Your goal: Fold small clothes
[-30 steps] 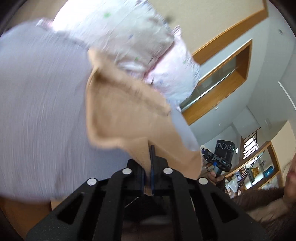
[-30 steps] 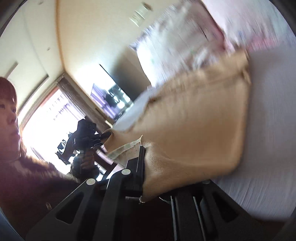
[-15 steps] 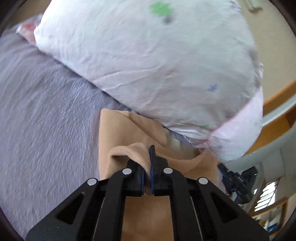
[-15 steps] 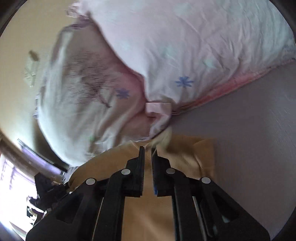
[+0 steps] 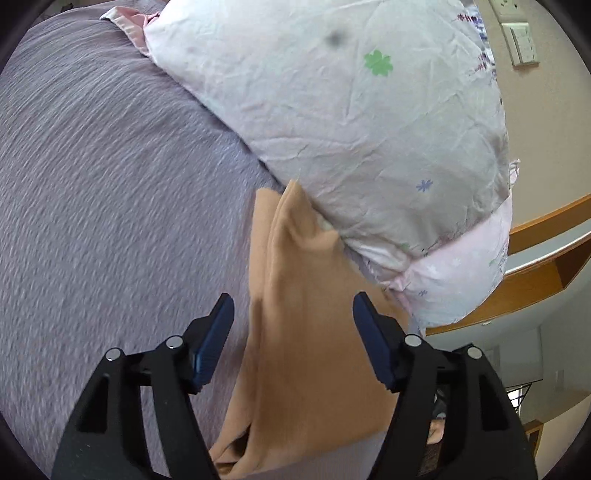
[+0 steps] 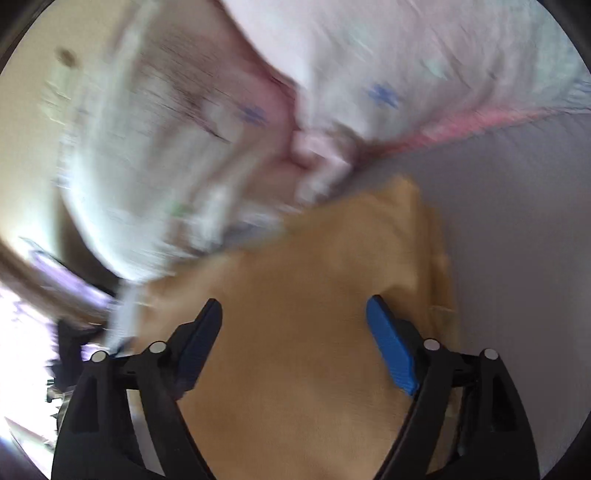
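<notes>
Tan fabric: one small garment (image 5: pixel 295 332), folded, lying flat on the bedspread, directly ahead of and beneath both grippers.
Left gripper (image 5: pixel 293 314): jaws spread wide apart, gripping nothing; blue pads (image 5: pixel 214 343) on black arms.
Garment relative to left gripper: between and under the two fingers, mostly toward the right finger; far tip reaching forward to the pillow's lower edge.
Right gripper (image 6: pixel 294 321): jaws likewise wide apart, nothing clamped; blue pads (image 6: pixel 388 343) on either side of the cloth.
Garment relative to right gripper (image 6: pixel 314 332): fills the gap between the fingers and runs on ahead; folded edge just outside the right finger.
Bedspread (image 5: pixel 92 203): one, lilac, ribbed weave, left of the left gripper and right of the right gripper.
Pillows: one clear in the left view (image 5: pixel 351 129), white with pink trim and small green and blue flower prints, beyond the garment and touching its far end; right view too blurred for a sure count.
Wall switches (image 5: pixel 517 33): two plates, far upper right of the left gripper.
Wooden ledge (image 5: pixel 535 258): one, far right.
Writing: none legible.
</notes>
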`<state>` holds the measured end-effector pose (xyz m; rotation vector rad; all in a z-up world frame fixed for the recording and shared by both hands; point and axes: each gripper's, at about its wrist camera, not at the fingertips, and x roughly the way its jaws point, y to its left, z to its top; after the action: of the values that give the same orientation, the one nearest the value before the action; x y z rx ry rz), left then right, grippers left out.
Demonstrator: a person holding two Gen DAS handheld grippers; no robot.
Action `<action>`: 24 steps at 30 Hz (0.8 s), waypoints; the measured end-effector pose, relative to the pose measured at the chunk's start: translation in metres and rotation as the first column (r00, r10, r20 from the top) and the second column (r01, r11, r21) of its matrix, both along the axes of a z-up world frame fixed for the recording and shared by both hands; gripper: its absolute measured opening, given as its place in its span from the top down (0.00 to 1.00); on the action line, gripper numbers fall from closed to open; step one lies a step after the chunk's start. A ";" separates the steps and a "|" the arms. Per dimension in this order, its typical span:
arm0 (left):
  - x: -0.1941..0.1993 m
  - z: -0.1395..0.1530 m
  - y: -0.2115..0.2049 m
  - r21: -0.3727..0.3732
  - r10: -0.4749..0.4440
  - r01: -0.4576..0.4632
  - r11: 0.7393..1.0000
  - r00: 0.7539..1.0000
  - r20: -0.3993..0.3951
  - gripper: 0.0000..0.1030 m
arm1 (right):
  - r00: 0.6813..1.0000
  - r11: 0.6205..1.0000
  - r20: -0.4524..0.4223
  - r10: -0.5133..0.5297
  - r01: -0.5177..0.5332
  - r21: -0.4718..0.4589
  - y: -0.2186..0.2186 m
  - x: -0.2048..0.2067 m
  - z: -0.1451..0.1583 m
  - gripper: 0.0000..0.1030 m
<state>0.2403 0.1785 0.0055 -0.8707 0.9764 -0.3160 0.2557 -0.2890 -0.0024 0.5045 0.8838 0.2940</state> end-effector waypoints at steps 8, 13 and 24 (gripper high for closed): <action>-0.021 -0.013 -0.037 0.112 -0.056 0.059 0.992 0.998 -0.029 0.33 | 0.960 0.965 0.265 -0.093 0.022 0.260 -0.058 -0.040 0.009 0.13; -0.016 -0.017 -0.052 0.160 -0.014 0.023 0.987 0.998 -0.056 0.76 | 0.958 0.939 0.254 -0.132 0.039 0.341 -0.076 -0.039 0.004 0.13; -0.006 0.086 -0.165 0.088 -0.209 0.195 0.977 0.959 0.191 0.82 | 0.916 0.934 0.323 -0.237 0.124 0.335 -0.103 -0.049 0.031 0.13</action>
<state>0.2341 0.0138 0.0916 -0.6638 0.8846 -0.5317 0.2063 -0.3916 0.0286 0.7914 0.4280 0.3416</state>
